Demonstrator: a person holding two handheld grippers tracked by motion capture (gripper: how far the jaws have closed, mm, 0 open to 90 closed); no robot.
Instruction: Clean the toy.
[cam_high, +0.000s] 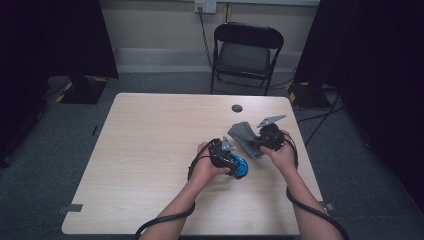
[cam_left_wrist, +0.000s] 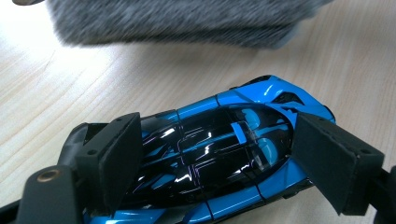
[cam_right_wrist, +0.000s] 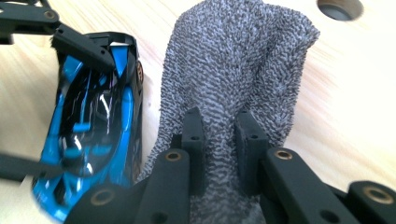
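Toy car (cam_left_wrist: 219, 154), blue and black, rests on the desk (cam_high: 150, 150) clamped between our left gripper (cam_left_wrist: 215, 158) jaws, while our right gripper (cam_right_wrist: 219, 140) jaws pinch the grey cloth (cam_right_wrist: 238, 70) just beside it, so we judge wiping the car comes next.

Glossy blue-and-black plastic toy car (cam_left_wrist: 224, 154), rough grey knitted cloth (cam_right_wrist: 238, 70), matt pale wood-grain table (cam_high: 150, 145).

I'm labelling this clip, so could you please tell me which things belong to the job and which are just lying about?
In use: blue toy car in left gripper; grey cloth in right gripper.
Lying about: folding chair, table's cable hole.
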